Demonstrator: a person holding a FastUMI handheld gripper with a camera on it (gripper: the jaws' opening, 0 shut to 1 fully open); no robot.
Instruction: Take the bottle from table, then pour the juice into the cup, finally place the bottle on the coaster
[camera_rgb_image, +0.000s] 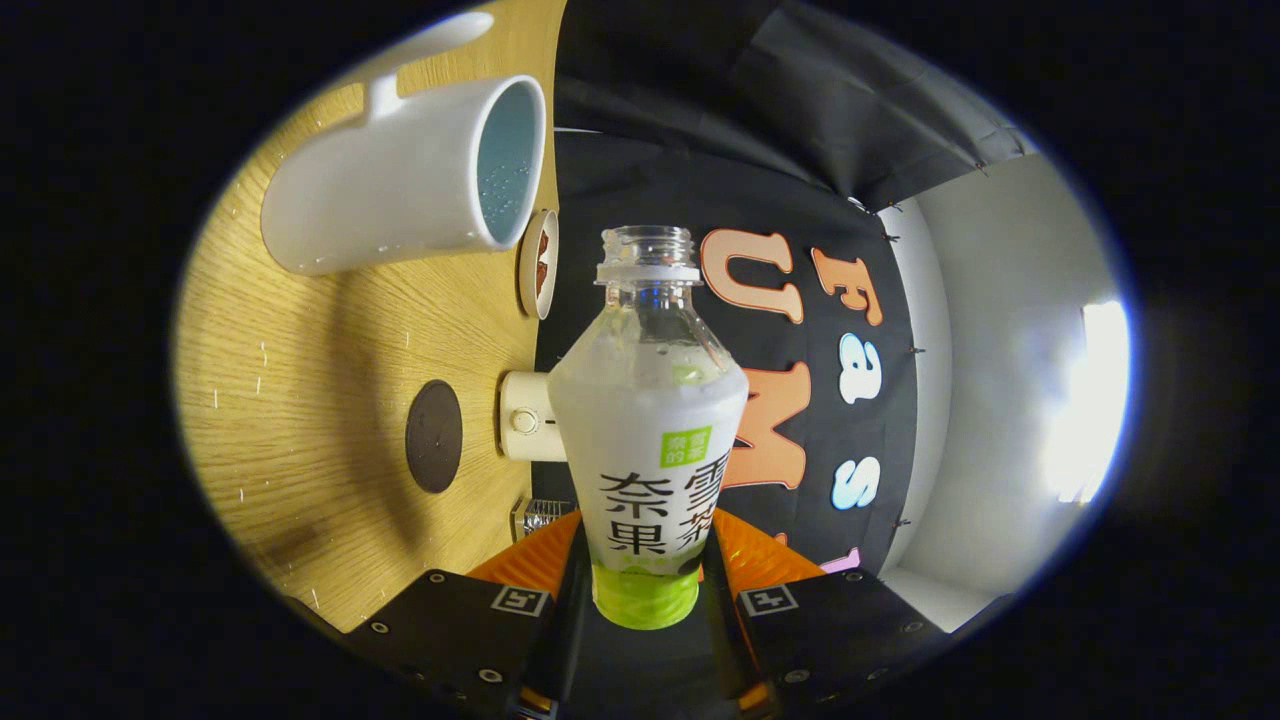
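Two gripper fingers (560, 565) sit closest, one on each side of the bottle (647, 440). Both fingers press on the lower part of the bottle, so the gripper (645, 560) is closed around it and holds it tight. The gap between the fingers is just as wide as the bottle.

The bottle is clear plastic with a white wrap around its middle. The wrap has dark writing and a small green square on it. The bottom of the bottle looks bright green. The top part is clear and has drops inside. The mouth of the bottle (648, 245) has no cap on it. The bottle points straight away from the fingers.

The whole view is turned on its side, so the wooden table (300, 400) stands like a wall beside the bottle. The bottle is up off the table and does not touch it.

On the table, near the fingers, lies a round dark brown coaster (434, 436). Nothing sits on it. Just beside the coaster, at the back edge of the table, is a small cream round thing with a button (524, 418). The bottle hides part of it.

Farther along the table is a big white cup (400, 185) with a handle. Its inside looks pale blue with small drops on it. The cup's open mouth is off to the side of the bottle's mouth, and they are apart. Right behind the cup is a small dish (539, 263) with something brown in it.

Beyond the bottle hangs the black cloth wall (700, 150), and past that a white wall with a bright light (1085, 400).
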